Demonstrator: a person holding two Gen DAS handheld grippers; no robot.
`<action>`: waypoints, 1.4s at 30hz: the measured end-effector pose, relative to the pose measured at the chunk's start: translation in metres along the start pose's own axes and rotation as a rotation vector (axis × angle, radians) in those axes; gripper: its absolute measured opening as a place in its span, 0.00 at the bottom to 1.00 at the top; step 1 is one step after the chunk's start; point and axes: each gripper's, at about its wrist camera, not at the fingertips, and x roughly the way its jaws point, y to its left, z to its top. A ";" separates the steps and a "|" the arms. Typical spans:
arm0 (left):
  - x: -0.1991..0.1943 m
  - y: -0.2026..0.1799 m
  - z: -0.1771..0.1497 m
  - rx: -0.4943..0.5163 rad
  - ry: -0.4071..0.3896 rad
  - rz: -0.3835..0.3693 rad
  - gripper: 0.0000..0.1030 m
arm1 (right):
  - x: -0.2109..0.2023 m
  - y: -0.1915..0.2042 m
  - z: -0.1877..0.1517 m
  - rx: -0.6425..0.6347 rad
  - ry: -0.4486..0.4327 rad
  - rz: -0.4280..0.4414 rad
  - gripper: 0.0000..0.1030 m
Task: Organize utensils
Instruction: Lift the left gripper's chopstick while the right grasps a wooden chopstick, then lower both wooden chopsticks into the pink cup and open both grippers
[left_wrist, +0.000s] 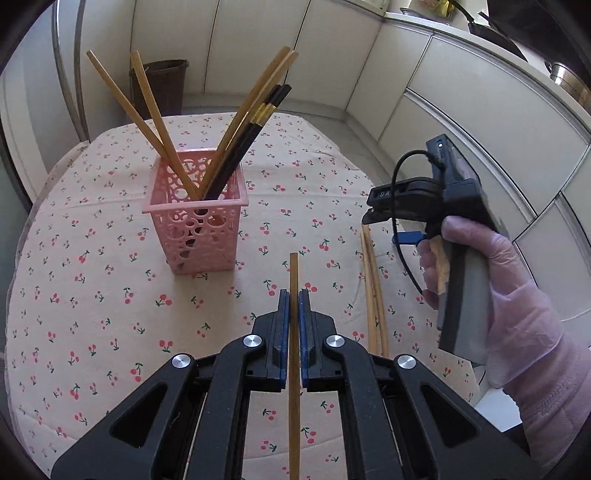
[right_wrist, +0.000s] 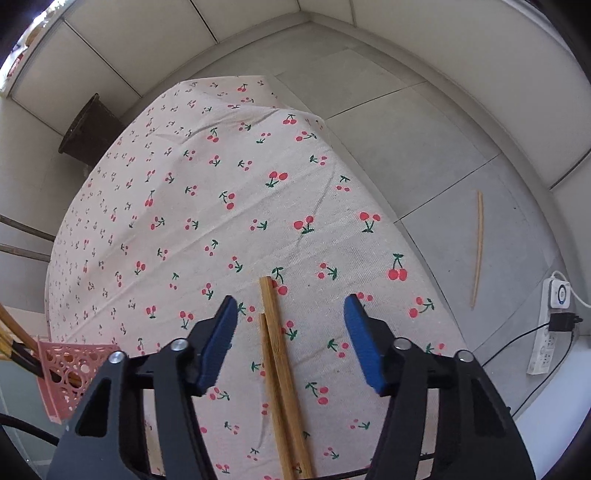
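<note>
A cherry-print cloth covers the surface (left_wrist: 92, 295). Nearest, a pale bamboo chopstick (left_wrist: 294, 273) is clamped between the closed pads of the left tool (left_wrist: 294, 306). Two more bamboo chopsticks (right_wrist: 275, 354) are seen lying together under the wide-open, empty right tool (right_wrist: 290, 328). Beyond, bamboo and black chopsticks are held splayed in a pink perforated basket (left_wrist: 197, 221).

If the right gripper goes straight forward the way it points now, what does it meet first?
Probably the two wooden chopsticks lying on the cherry tablecloth: they sit between the open fingers of the right gripper. Past their tips only cloth shows, though depth is unclear.
</note>
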 end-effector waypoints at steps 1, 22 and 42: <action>-0.001 0.002 0.001 -0.005 -0.001 -0.004 0.04 | 0.003 0.001 0.000 0.001 -0.007 -0.010 0.48; -0.035 0.020 0.003 0.004 -0.087 0.045 0.04 | -0.047 0.029 -0.035 -0.176 -0.240 0.004 0.07; -0.113 0.014 -0.019 -0.003 -0.223 0.080 0.04 | -0.225 0.038 -0.160 -0.489 -0.417 0.357 0.07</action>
